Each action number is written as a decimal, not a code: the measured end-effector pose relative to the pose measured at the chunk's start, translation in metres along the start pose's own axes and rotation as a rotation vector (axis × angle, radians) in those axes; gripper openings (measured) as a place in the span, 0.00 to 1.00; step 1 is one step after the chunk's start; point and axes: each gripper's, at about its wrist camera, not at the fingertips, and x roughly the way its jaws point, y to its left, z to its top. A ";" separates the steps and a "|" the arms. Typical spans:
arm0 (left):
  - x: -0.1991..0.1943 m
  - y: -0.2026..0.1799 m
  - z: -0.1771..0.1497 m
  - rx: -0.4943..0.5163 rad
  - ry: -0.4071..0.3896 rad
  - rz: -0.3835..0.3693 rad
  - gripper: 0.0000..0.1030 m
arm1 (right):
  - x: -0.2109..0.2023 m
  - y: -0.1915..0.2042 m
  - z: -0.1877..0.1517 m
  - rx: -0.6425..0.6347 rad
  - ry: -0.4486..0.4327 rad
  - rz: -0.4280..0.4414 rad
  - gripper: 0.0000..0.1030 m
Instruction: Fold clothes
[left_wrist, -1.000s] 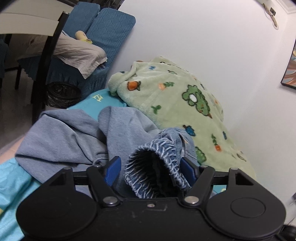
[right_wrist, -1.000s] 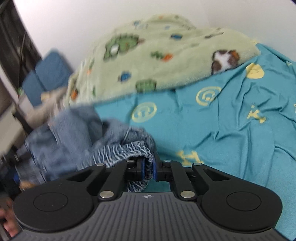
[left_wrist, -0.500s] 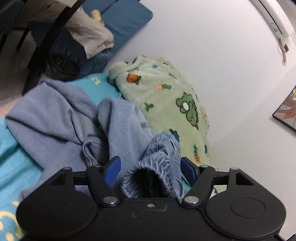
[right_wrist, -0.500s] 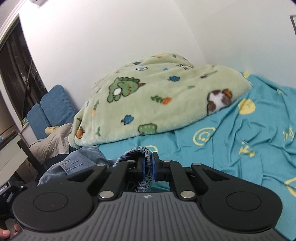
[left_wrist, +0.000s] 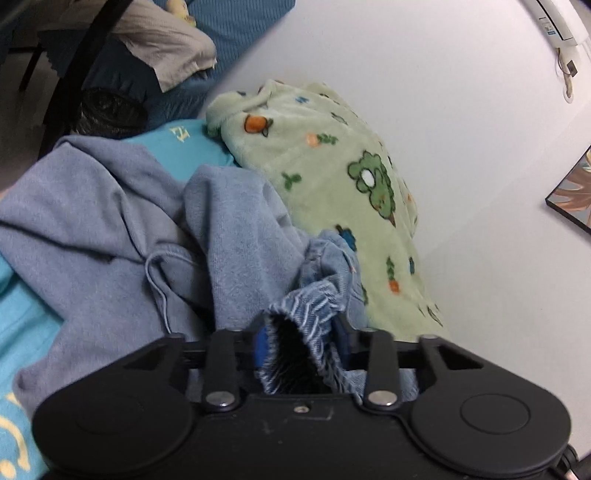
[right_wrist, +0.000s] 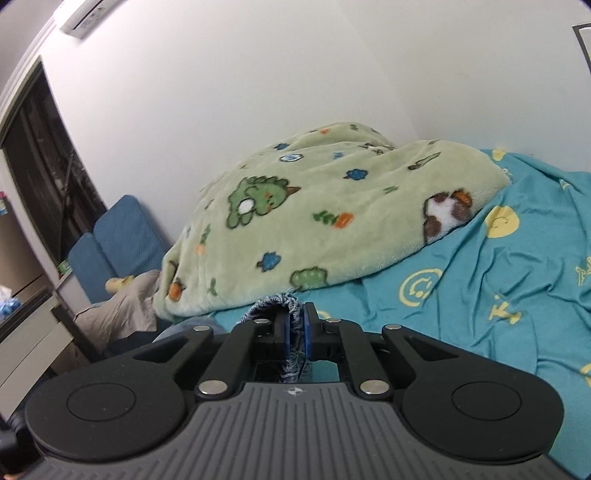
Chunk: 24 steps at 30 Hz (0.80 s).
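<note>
Right at the bottom centre of the left wrist view sits the elastic waistband (left_wrist: 306, 325) of a pair of denim shorts (left_wrist: 332, 266), a gathered, ribbed blue cuff of fabric with a dark opening facing the camera. The left gripper (left_wrist: 301, 341) has it bracketed: its blue pads stand on either side of the bunched band and the jaws are closing in on it, the fabric filling the gap between them. Whether the pads are pressing yet is hard to judge.

Over to the right wrist view, lower centre of the frame, the right gripper (right_wrist: 294, 334) is clamped tight on another stretch of that waistband, the two blue pads nearly together with a thin fold of denim pinched between and a loop of the gathered edge poking up above the fingers.

Behind the shorts, left and centre of the left view, a grey-blue hooded sweatshirt (left_wrist: 110, 229) lies rumpled, its drawstring trailing down. Everything rests on a teal bedsheet (right_wrist: 480, 295) printed with yellow smiley faces. A pale green fleece blanket (right_wrist: 332, 221) with cartoon dinosaurs and carrots is heaped against the white wall (right_wrist: 258, 92). At the far left of the right view, a blue cushioned chair (right_wrist: 114, 236) carries a beige cloth (right_wrist: 118, 314).
</note>
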 end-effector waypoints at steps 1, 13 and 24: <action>-0.006 -0.008 -0.002 0.045 -0.007 -0.015 0.19 | 0.001 -0.001 0.004 0.014 0.001 0.003 0.07; -0.045 -0.118 -0.080 0.250 -0.092 -0.208 0.15 | 0.039 -0.001 0.108 -0.114 -0.101 0.053 0.07; 0.107 -0.155 -0.174 0.256 0.069 -0.239 0.17 | 0.157 -0.109 0.113 -0.366 -0.015 -0.033 0.07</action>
